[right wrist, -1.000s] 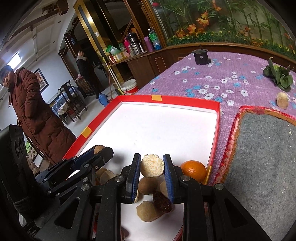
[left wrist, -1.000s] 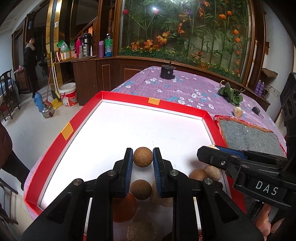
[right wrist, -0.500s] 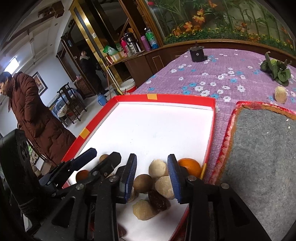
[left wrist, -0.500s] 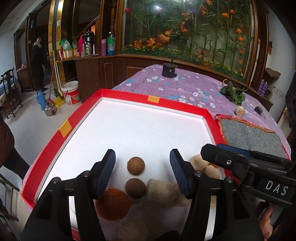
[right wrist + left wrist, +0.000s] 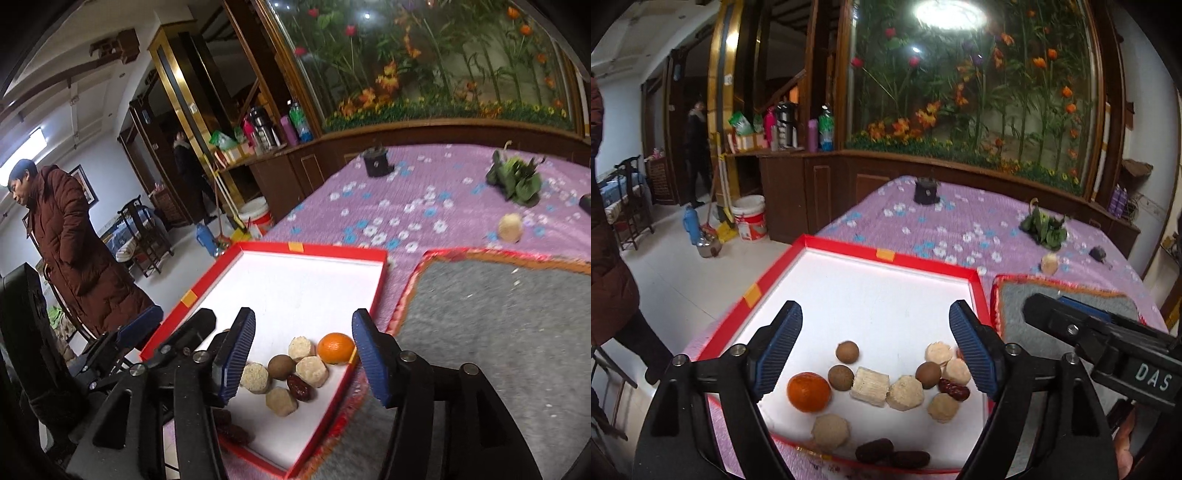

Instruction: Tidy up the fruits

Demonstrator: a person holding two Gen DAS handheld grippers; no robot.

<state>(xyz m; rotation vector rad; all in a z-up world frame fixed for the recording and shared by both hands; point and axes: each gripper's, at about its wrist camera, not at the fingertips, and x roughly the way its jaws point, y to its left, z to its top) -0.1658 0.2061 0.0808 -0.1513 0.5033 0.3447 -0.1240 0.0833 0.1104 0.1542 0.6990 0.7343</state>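
Tongs [image 5: 875, 347] [image 5: 303, 358] spread above fruits [image 5: 886, 384] in tray [image 5: 886, 254]

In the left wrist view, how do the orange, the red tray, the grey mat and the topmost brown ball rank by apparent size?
1. red tray
2. grey mat, partly hidden by the right gripper, so this place is unsure
3. orange
4. topmost brown ball

The orange lies nearer the camera than the ball.
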